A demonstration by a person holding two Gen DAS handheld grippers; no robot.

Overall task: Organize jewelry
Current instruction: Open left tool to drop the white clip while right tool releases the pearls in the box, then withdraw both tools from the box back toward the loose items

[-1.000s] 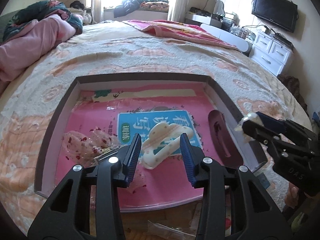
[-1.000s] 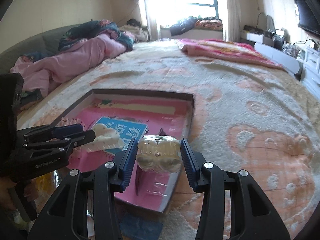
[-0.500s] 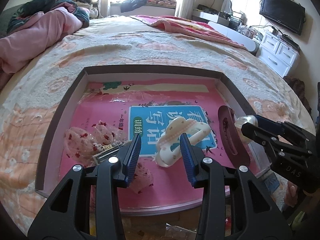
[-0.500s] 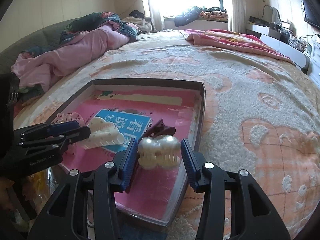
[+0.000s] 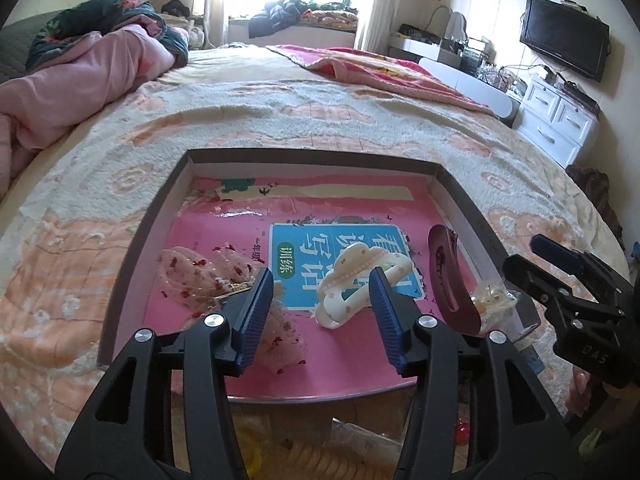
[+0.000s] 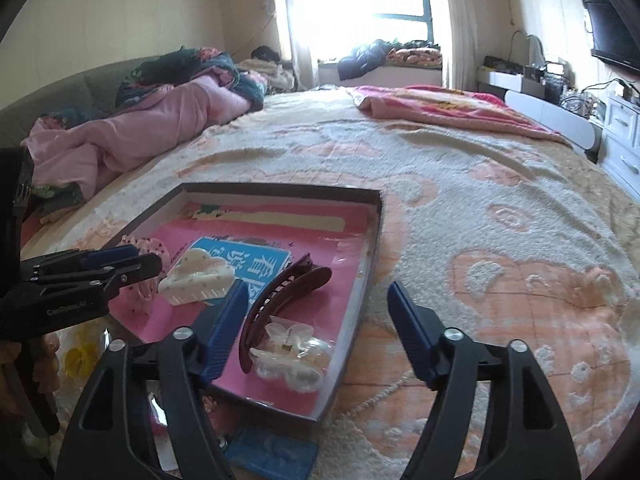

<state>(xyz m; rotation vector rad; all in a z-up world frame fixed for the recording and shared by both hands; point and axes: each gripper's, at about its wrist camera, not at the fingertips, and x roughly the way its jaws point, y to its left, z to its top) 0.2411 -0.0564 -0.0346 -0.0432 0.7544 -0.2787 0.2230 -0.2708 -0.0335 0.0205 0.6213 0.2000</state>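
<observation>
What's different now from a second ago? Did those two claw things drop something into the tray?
Yes. The right gripper let go of the pearly clip, which now lies in the tray beside the dark red clip; its fingers are opening. The left gripper released the cream spotted clip, fingers opening too. The pink mesh bow and tray stayed put.

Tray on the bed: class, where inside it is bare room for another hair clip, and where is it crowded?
Free: the tray's far half, beyond the white claw clip. Crowded: the near strip, with pink bow, maroon clip and pearly clip.
</observation>
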